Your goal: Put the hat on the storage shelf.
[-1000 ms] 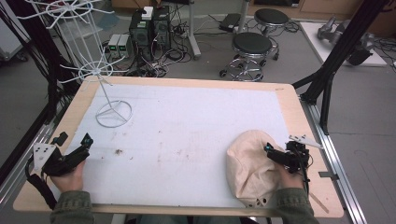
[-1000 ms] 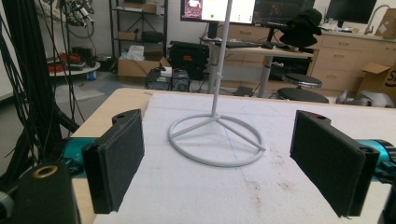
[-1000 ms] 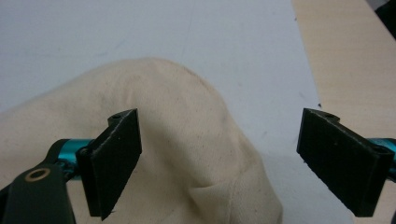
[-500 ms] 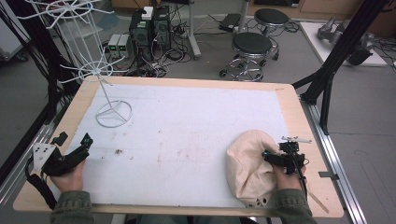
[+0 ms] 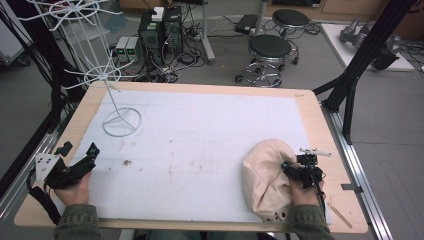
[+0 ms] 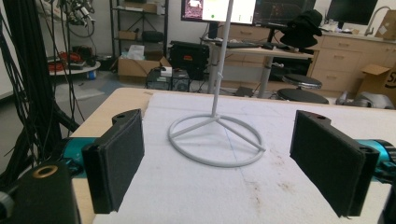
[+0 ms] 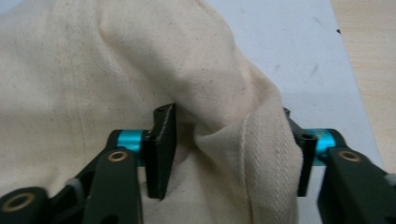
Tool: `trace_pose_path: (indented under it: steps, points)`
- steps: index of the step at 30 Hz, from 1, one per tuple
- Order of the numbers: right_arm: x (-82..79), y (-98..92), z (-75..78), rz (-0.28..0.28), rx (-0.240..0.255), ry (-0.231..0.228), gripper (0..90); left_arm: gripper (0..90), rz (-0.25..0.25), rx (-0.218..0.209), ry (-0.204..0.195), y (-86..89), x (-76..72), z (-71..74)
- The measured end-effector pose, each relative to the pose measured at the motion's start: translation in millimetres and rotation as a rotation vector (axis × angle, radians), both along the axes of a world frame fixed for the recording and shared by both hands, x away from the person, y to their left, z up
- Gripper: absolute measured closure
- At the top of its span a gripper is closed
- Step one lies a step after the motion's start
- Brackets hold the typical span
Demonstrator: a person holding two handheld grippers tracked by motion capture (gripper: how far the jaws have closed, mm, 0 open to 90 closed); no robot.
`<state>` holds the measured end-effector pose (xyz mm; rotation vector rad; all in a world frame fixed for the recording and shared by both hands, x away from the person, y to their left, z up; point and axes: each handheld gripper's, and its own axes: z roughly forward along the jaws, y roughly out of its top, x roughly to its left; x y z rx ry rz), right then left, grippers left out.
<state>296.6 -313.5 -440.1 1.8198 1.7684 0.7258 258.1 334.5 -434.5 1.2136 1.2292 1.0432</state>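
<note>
Near right corner: cream cloth hat (image 5: 267,177) lies bunched on the white foam mat (image 5: 200,140), just inside the table's (image 5: 310,107) wooden edge.
Right gripper (image 5: 295,170): pressed against the hat's right side; in the right gripper view (image 7: 229,154) a thick fold and seam sit between the jaws, which stand part-way apart around it, cloth touching both pads.
Left gripper (image 5: 82,160): resting at the near left of the mat, jaws spread wide with nothing between them (image 6: 219,163).
Wire stand (image 5: 121,121): white ring base at far left, pole upright; straight ahead of the left gripper's jaws (image 6: 217,140), well apart from the hat.
</note>
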Motion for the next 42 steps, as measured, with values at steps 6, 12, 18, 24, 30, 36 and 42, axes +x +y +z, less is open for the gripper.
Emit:
trace_pose_path:
  steps: [6, 12, 18, 24, 30, 36, 42]
  points:
    - [-3.5, -5.9, -0.4, -0.033, 0.032, -0.025, 68.0, 17.9, 0.000, -0.001, 0.001, -0.1, 0.2, -0.1]
    - [-3.9, -3.3, -0.5, -0.030, 0.008, -0.035, 70.8, 18.1, -0.001, -0.004, -0.002, -0.3, -0.1, 0.2]
    - [-3.9, -3.2, -0.6, -0.018, -0.003, -0.037, 70.8, 18.2, -0.001, -0.004, -0.002, -0.1, -0.2, 0.2]
    - [-5.1, -2.8, 1.3, -0.014, 0.003, -0.062, 71.3, 18.2, 0.000, -0.007, -0.006, -0.5, -0.2, 0.5]
    - [-9.7, 0.1, 10.3, -0.004, 0.028, -0.122, 71.4, 18.2, -0.002, -0.008, -0.007, -0.5, 0.1, 0.7]
    - [-14.9, 4.1, 17.6, 0.007, 0.036, -0.183, 71.4, 18.3, -0.003, -0.009, -0.003, -0.1, 0.4, 0.6]
    - [-17.1, 7.7, 26.9, 0.025, 0.041, -0.266, 71.3, 18.4, -0.010, -0.020, 0.000, -0.4, 1.1, 0.2]
